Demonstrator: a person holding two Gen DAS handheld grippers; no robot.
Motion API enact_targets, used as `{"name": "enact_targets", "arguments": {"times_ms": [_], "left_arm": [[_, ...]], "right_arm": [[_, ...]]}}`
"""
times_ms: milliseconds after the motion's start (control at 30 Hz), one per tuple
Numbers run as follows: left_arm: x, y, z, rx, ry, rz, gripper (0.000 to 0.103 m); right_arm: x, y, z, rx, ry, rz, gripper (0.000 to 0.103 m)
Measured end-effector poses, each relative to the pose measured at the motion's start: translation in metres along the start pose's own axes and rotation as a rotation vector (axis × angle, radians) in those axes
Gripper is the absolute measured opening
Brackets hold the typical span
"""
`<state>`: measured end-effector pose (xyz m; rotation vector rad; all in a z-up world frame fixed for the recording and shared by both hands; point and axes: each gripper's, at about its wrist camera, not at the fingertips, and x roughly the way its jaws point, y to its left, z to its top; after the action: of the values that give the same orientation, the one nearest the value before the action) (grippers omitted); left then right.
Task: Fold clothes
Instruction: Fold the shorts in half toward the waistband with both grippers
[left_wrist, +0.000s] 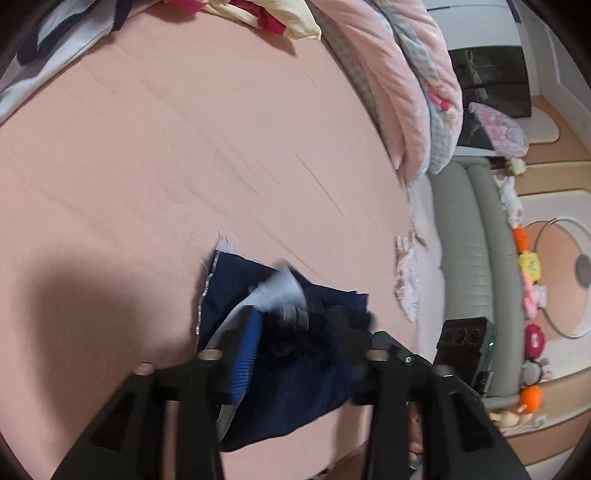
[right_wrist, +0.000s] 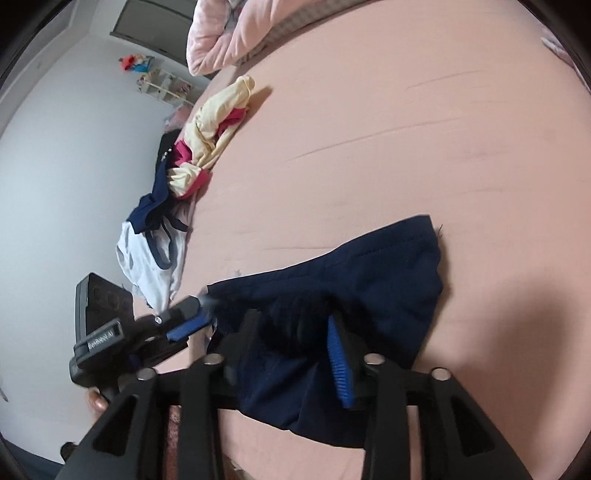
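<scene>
On the smooth pink bed sheet (left_wrist: 184, 155), creased in long fine lines, your navy garment (right_wrist: 369, 280) lies bunched right under both tools, soft and matte, with a stitched hem and a pale label. Your left gripper (left_wrist: 295, 332) and right gripper (right_wrist: 295, 332) straddle it; their ribbed blue pads (right_wrist: 338, 362) stand apart from the cloth, so both look loosened rather than clamped. A crumpled heap of yellow, red and white clothes (right_wrist: 207, 133) sits near the bed's edge, beside a quilted pink blanket (left_wrist: 391, 88).
</scene>
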<state>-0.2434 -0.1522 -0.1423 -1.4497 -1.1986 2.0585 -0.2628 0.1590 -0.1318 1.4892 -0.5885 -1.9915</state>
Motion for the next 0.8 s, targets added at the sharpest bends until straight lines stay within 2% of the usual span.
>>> {"name": "enact_targets", "arguments": {"times_ms": [67, 167, 200, 233, 267, 367, 433, 500, 533, 633, 733, 800], "left_arm": [[-0.009, -0.01, -0.006, 0.086, -0.071, 0.055, 0.046], [-0.016, -0.033, -0.019, 0.282, -0.165, 0.169, 0.044], [-0.015, -0.039, -0.025, 0.345, -0.18, 0.197, 0.041], [-0.011, -0.043, -0.029, 0.388, -0.171, 0.217, 0.03], [-0.004, -0.047, -0.035, 0.43, -0.148, 0.242, 0.025], [0.02, -0.056, -0.053, 0.55, -0.068, 0.321, 0.021], [0.04, -0.057, -0.06, 0.591, -0.005, 0.375, 0.021], [0.058, -0.063, -0.06, 0.649, 0.004, 0.481, 0.021], [0.063, -0.065, -0.056, 0.665, -0.011, 0.527, 0.021], [0.063, -0.067, -0.033, 0.633, -0.101, 0.58, 0.021], [0.055, -0.062, -0.013, 0.521, -0.15, 0.528, 0.021], [0.052, -0.071, -0.01, 0.497, -0.192, 0.497, 0.021]], "right_arm": [[-0.011, 0.004, -0.001, -0.041, -0.057, -0.01, 0.062], [-0.026, 0.013, -0.007, -0.131, -0.135, -0.136, 0.063], [-0.027, 0.019, -0.01, -0.177, -0.156, -0.181, 0.063], [-0.023, 0.026, -0.014, -0.234, -0.142, -0.219, 0.062], [-0.017, 0.032, -0.02, -0.296, -0.112, -0.252, 0.061], [0.003, 0.048, -0.036, -0.47, -0.01, -0.345, 0.05], [0.023, 0.053, -0.044, -0.542, 0.067, -0.396, 0.05], [0.039, 0.047, -0.045, -0.564, 0.096, -0.444, 0.05], [0.045, 0.043, -0.044, -0.565, 0.098, -0.463, 0.05], [0.044, 0.035, -0.031, -0.519, 0.035, -0.482, 0.05], [0.03, 0.028, -0.017, -0.434, -0.049, -0.478, 0.05], [0.015, 0.025, -0.014, -0.393, -0.105, -0.465, 0.05]]}}
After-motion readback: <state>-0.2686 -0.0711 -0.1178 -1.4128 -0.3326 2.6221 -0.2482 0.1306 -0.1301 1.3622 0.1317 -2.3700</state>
